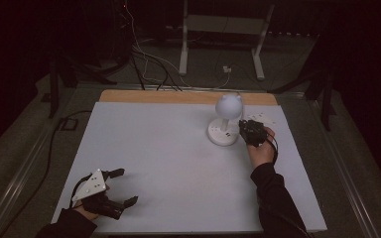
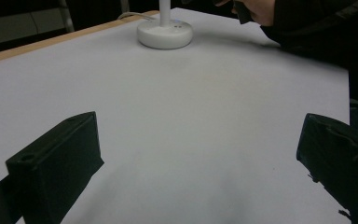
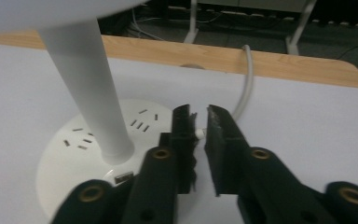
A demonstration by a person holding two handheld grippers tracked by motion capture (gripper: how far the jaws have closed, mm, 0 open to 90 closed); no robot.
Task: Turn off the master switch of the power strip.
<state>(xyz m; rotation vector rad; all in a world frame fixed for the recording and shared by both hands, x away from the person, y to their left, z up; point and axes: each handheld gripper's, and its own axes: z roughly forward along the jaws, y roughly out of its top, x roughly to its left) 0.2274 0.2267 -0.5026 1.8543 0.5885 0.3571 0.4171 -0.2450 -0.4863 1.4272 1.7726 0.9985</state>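
Note:
A white table lamp [image 1: 228, 105] with a round head stands on a round base [image 1: 222, 134] at the table's far right; the base has socket slots [image 3: 81, 140] on top. My right gripper [image 1: 243, 130] is at the base's right side. Its jaws [image 3: 200, 119] stand almost together, shut on the end of the white cable [image 3: 246, 79] where it meets the base. My left gripper [image 1: 128, 186] rests at the near left corner, open, with bare table between its fingers [image 2: 60, 158]. The lamp base [image 2: 164, 33] lies far ahead of it.
The white board [image 1: 178, 163] lies on a table with a wooden strip [image 1: 188, 96] along its far edge. Some small white pieces [image 1: 260, 118] lie behind the right hand. On the dark floor beyond are cables [image 1: 149, 64] and a metal stand [image 1: 218, 44].

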